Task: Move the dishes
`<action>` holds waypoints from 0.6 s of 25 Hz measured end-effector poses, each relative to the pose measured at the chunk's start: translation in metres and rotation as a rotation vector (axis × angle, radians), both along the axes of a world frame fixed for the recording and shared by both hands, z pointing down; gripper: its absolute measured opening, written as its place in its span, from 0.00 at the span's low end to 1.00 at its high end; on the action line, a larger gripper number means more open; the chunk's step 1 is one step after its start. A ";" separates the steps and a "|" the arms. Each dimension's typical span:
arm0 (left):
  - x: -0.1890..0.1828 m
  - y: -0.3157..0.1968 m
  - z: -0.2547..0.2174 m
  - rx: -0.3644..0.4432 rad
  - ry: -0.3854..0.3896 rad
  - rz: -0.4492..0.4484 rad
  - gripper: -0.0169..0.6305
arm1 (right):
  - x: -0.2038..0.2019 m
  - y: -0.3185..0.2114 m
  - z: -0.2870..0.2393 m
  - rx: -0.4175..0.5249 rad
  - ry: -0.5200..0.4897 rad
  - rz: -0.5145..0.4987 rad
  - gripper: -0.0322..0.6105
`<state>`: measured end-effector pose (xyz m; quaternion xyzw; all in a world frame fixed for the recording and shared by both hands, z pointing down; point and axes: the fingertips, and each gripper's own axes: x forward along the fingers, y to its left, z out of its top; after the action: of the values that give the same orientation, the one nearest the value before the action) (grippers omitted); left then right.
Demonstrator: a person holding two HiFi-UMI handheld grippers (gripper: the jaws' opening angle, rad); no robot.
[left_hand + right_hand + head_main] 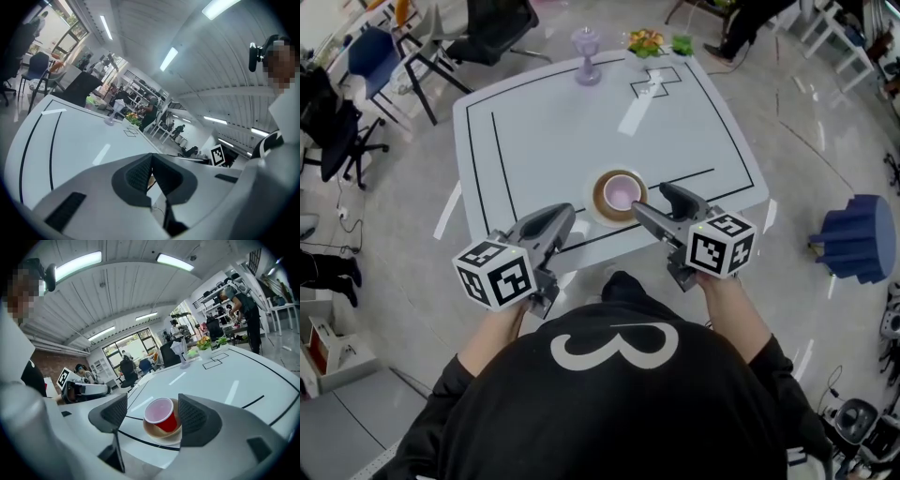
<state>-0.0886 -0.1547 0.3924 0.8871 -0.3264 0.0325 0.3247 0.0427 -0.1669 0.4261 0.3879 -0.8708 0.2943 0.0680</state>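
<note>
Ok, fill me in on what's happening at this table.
A person stands at a white table with a gripper in each hand. A red cup sits in a brown bowl on a white plate near the table's edge closest to the person. The right gripper is open and aimed at the cup and bowl, not touching them. The left gripper is shut and empty.

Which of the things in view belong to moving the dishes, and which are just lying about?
Job in hand: red cup, standing in the brown bowl, on the white plate, near the table's front edge.

Lying about: purple goblet and flowers at the table's far edge; blue stool and chairs on the floor.
</note>
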 end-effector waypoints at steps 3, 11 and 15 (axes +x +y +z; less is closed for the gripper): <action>-0.004 -0.011 0.006 -0.022 -0.006 -0.037 0.03 | -0.004 -0.015 0.014 -0.032 0.009 -0.038 0.55; -0.015 -0.022 0.006 -0.037 -0.016 -0.101 0.03 | -0.016 -0.040 0.048 -0.111 0.053 -0.100 0.49; -0.023 -0.026 0.007 -0.038 -0.018 -0.127 0.03 | -0.018 -0.042 0.060 -0.145 0.085 -0.117 0.43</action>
<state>-0.1113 -0.1805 0.3997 0.8580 -0.3841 0.0261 0.3401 0.0248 -0.2088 0.4861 0.3424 -0.8649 0.3351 0.1499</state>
